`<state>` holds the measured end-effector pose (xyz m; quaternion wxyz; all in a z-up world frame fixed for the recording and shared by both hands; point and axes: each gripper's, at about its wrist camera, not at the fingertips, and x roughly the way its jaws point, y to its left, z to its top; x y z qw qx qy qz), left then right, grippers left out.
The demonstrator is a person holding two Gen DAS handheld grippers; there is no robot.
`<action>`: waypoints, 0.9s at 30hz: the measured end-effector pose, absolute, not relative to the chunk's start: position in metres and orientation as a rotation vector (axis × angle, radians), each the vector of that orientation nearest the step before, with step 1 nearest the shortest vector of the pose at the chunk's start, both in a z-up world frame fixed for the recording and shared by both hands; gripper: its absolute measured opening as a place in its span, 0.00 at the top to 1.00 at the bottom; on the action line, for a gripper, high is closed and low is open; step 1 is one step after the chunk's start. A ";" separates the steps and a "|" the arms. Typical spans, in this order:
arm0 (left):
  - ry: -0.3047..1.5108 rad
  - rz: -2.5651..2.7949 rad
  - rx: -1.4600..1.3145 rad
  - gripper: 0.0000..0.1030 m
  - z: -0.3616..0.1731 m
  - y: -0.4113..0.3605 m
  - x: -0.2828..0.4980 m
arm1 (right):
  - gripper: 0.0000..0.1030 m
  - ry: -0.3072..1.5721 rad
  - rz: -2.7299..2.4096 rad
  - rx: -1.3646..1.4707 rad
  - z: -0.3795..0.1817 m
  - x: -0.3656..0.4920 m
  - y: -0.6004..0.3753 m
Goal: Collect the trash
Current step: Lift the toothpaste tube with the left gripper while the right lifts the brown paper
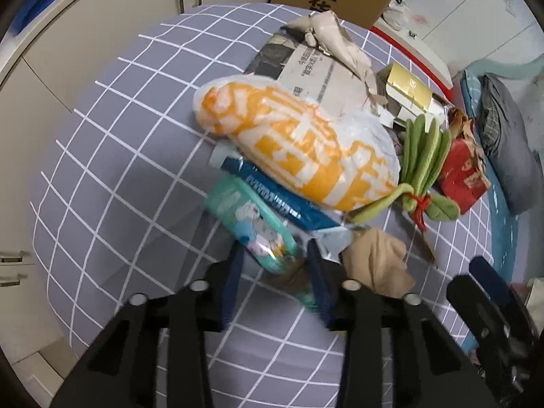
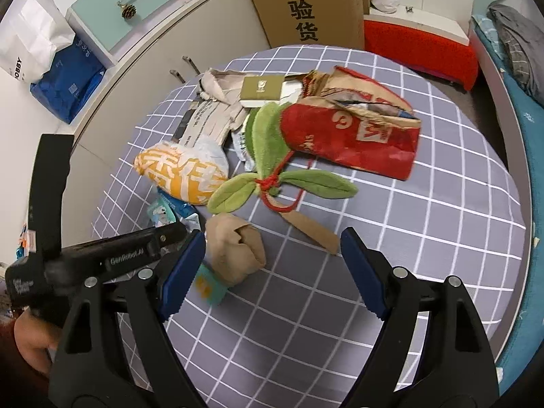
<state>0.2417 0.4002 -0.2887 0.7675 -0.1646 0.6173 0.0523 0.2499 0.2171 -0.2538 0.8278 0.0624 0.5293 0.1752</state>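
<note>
Pinching the near end of a teal plastic tissue pack printed with cartoon figures (image 1: 253, 224), the left gripper (image 1: 275, 255) sits low in the left wrist view, its blue pads tight against the pack's sides. The right gripper (image 2: 272, 268) hangs released, jaws spread wide over the grey bedsheet with white grid lines (image 2: 391, 238), nothing between them. Just beside its left finger lies a crumpled tan paper ball (image 2: 234, 251), close to the tissue pack. Above the pack in the left view a dark blue flat packet (image 1: 275, 193) lies partly under a white-and-orange plastic bag (image 1: 299, 142). To the right of that bag rests a green plush leaf bundle tied with red cord (image 2: 272, 159). Further up sit a torn red paper bag (image 2: 353, 132), crumpled grey-beige wrapping paper (image 1: 326, 54) and a small gold-and-white carton (image 1: 408, 88). At the top edge stands a tall brown cardboard box with black characters (image 2: 306, 6).
</note>
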 end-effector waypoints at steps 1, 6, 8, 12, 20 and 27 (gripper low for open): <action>1.341 0.111 -0.352 0.78 -0.289 0.401 0.239 | 0.22 1.129 0.377 0.130 -0.255 0.250 0.219; 1.341 0.102 -0.330 0.80 -0.287 0.413 0.222 | 0.22 1.166 0.413 0.111 -0.267 0.253 0.237; 1.340 0.110 -0.313 0.80 -0.284 0.416 0.216 | 0.22 1.183 0.422 0.096 -0.275 0.254 0.244; 1.317 0.121 -0.254 0.80 -0.273 0.415 0.206 | 0.23 1.202 0.438 0.047 -0.290 0.257 0.259; 1.244 0.102 -0.138 0.80 -0.237 0.393 0.199 | 0.82 1.224 0.502 0.002 -0.289 0.256 0.262; 1.176 0.037 -0.048 0.80 -0.199 0.332 0.206 | 0.82 1.183 0.458 0.117 -0.254 0.245 0.199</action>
